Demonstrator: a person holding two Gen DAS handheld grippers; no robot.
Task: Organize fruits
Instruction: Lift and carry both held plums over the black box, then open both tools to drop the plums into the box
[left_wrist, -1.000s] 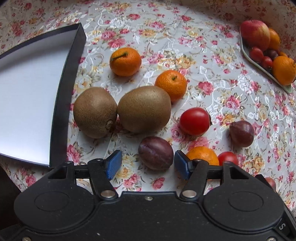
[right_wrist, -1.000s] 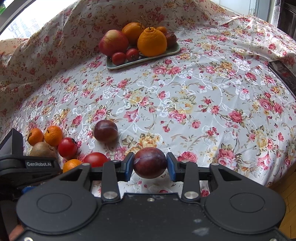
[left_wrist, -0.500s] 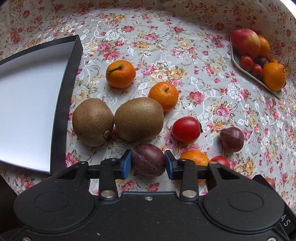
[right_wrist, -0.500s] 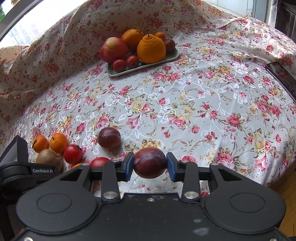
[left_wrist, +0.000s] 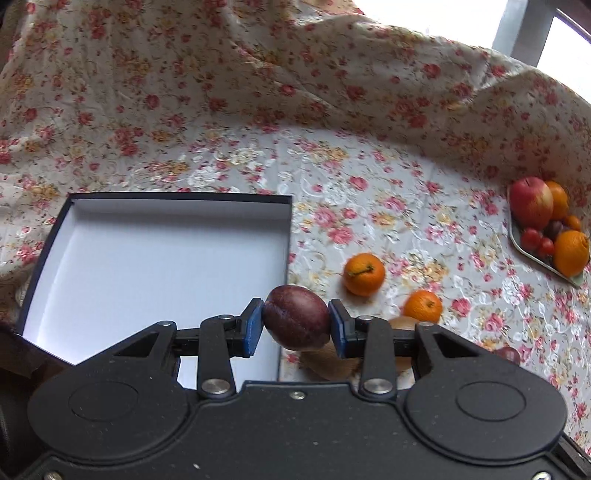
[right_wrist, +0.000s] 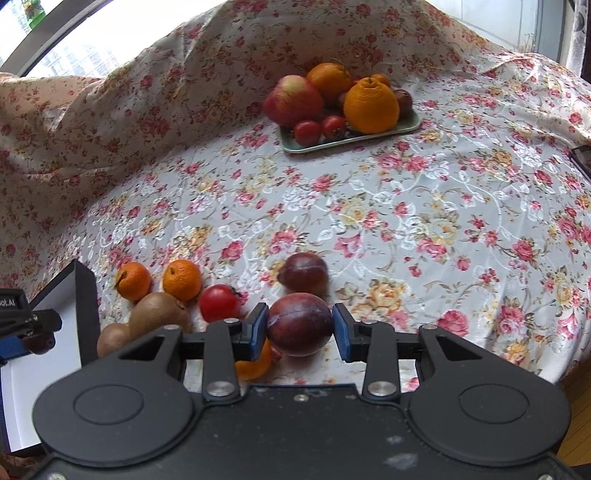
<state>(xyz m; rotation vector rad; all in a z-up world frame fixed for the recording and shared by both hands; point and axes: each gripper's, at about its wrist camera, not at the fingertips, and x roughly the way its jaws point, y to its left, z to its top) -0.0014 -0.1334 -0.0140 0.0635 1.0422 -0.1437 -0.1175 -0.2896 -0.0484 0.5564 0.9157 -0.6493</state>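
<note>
Presently, left gripper (left_wrist: 296, 323): blue pads pinching a dark plum (left_wrist: 296, 322), held over the right edge of the open white-lined box (left_wrist: 155, 258). Right gripper (right_wrist: 300, 325): pads clamping a second plum (right_wrist: 300, 324) above the floral cloth (right_wrist: 406, 221). Loose third plum (right_wrist: 303, 274) at 12 o'clock of it; fruit tray (right_wrist: 369, 136) farther at 12.

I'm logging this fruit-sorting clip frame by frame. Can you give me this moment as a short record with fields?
left gripper: shut on a plum, at the box's right edge
right gripper: shut on a second plum
box: open, white inside, no fruit seen in it
loose on cloth: two mandarins, two kiwis, a tomato, a third plum
tray: apple, oranges, tomatoes
</note>
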